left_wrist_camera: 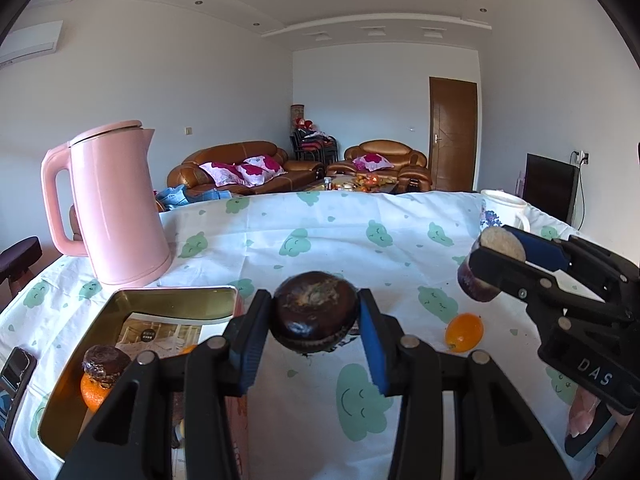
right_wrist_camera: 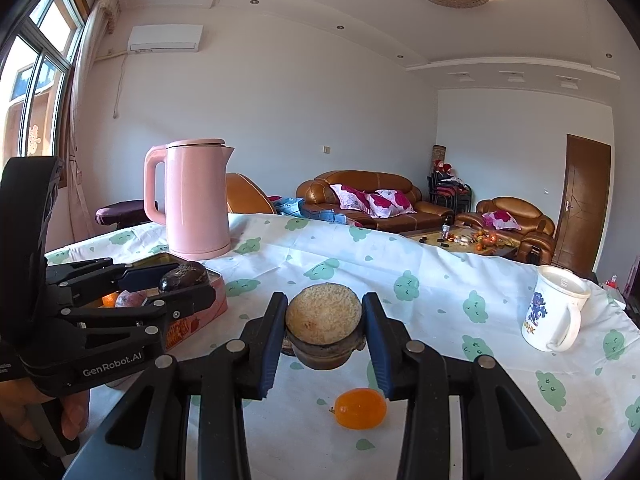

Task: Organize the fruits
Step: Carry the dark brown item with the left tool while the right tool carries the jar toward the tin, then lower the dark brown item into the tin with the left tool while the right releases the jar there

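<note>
My left gripper (left_wrist_camera: pixel 316 312) is shut on a round dark brown fruit (left_wrist_camera: pixel 315 310), held just right of an open metal tin (left_wrist_camera: pixel 176 292). In the right wrist view that same left gripper (right_wrist_camera: pixel 186 280) hovers with its dark fruit (right_wrist_camera: pixel 184 275) over the tin's near corner (right_wrist_camera: pixel 214 300). My right gripper (right_wrist_camera: pixel 324 322) is shut on a second dark fruit with a flat tan face (right_wrist_camera: pixel 324 314); this fruit (left_wrist_camera: pixel 490 264) also shows at the right of the left wrist view. A small orange fruit (right_wrist_camera: pixel 360 408) lies on the cloth below it. Inside the tin an orange (left_wrist_camera: pixel 94 394) carries another dark fruit (left_wrist_camera: pixel 104 362).
A pink kettle (left_wrist_camera: pixel 116 204) stands behind the tin at the back left. A white mug (right_wrist_camera: pixel 556 308) sits at the right near the table's edge. A phone (left_wrist_camera: pixel 16 376) lies left of the tin. A leaflet (left_wrist_camera: pixel 160 332) lines the tin's floor.
</note>
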### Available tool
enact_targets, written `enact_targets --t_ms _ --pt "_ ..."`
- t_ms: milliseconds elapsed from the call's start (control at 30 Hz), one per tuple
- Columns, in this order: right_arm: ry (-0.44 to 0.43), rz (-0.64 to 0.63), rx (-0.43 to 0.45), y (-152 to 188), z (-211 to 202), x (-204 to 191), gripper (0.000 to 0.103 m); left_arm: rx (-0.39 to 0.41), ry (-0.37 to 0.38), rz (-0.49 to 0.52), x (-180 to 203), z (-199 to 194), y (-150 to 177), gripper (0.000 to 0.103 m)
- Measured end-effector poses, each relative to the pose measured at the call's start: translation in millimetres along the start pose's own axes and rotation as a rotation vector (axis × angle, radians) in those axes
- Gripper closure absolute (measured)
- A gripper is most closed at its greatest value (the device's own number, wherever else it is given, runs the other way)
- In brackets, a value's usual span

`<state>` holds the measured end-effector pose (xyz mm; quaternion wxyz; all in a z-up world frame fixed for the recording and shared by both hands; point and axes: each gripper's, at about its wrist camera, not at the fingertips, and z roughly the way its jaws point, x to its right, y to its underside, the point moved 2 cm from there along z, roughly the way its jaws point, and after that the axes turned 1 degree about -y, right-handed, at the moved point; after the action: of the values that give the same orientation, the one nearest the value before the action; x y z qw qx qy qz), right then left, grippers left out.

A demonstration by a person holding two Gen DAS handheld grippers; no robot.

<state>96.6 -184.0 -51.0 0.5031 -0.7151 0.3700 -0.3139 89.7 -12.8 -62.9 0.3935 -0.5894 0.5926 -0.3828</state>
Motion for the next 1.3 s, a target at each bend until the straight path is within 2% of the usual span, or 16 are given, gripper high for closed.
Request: enact_targets --t_ms 600,1300 --pt "-0.068 -0.050 -0.002 -14.4 5.8 -41.2 0.063 0.029 -0.042 -0.026 -33.0 -18.9 -1.7 0.058" --pt "-0.197 -0.132 -0.009 -25.1 22.8 -105.1 0.063 0.005 -0.175 -0.108 -115.5 -36.8 12.6 0.058"
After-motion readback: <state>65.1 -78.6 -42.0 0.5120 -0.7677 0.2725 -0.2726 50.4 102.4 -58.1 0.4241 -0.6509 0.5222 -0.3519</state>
